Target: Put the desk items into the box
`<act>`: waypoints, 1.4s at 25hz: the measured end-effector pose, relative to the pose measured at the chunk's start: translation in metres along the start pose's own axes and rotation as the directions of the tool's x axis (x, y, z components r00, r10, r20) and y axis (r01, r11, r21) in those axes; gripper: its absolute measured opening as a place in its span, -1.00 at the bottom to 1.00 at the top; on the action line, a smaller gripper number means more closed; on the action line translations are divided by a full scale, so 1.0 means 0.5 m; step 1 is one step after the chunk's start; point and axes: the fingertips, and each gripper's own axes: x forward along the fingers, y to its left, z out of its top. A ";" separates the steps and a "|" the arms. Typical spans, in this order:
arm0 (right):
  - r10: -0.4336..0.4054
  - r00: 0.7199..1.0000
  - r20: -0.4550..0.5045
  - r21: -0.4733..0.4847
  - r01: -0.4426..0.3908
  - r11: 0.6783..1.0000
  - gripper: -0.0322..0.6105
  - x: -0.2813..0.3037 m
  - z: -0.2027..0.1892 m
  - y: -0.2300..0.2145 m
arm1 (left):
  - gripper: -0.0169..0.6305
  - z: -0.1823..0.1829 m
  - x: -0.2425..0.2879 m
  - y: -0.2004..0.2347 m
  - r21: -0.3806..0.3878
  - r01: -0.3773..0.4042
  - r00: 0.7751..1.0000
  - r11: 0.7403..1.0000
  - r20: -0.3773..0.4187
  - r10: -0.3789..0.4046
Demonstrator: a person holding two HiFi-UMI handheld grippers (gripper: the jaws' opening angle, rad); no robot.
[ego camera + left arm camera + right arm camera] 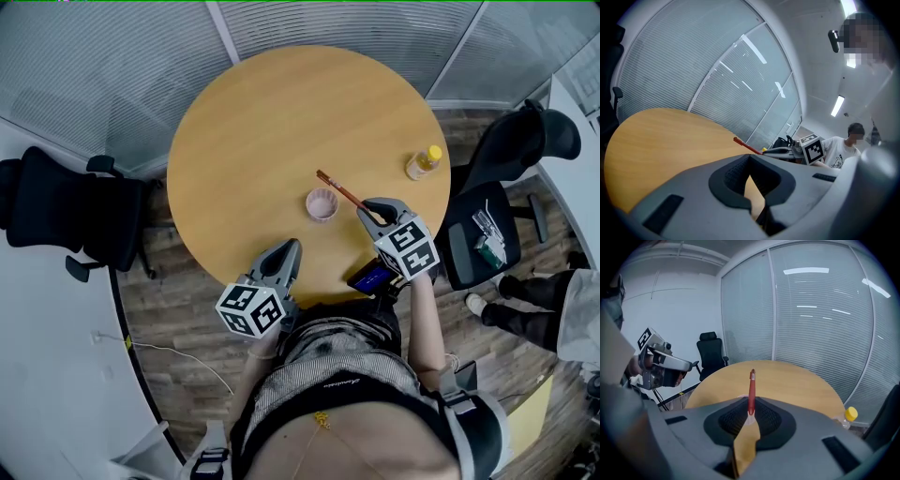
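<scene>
A red pen [339, 191] slants over the round wooden table [253, 122]. My right gripper [372, 213] is shut on its near end. In the right gripper view the pen [751, 392] stands up from between the pads. A small pink cup-like item [322, 203] sits just left of the pen. My left gripper [288, 249] hovers at the table's near edge, shut with nothing in it. From the left gripper view I see the pen [747, 146] and the right gripper [782, 151] beyond it. No box is in view.
A small bottle with a yellow cap [424, 162] stands near the table's right edge, also seen as the bottle [848, 416]. A dark phone-like item [372, 277] lies at the near edge under my right gripper. Black chairs [66, 216] [506, 187] flank the table. A person [841, 147] sits in the background.
</scene>
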 end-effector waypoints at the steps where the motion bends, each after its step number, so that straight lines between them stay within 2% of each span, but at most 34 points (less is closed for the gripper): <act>1: 0.002 1.000 -0.012 0.002 -0.002 1.000 -0.72 0.005 -0.006 0.002 | -0.94 0.000 0.000 0.001 -0.002 0.001 1.000 1.000 -0.001 -0.001; 14: 0.022 0.980 -0.198 -0.016 -0.025 1.000 -0.72 0.056 -0.089 0.032 | -0.94 -0.004 -0.014 0.014 -0.013 -0.002 1.000 1.000 -0.005 0.002; 25: 0.045 0.964 -0.261 -0.042 -0.058 0.997 -0.72 0.113 -0.110 0.047 | -0.94 -0.001 -0.023 0.029 -0.025 -0.014 1.000 1.000 0.001 0.014; 35: 0.046 0.944 -0.327 -0.137 -0.095 0.986 -0.72 0.178 -0.115 0.058 | -0.94 -0.001 -0.031 0.045 -0.035 -0.031 0.999 0.999 0.004 0.032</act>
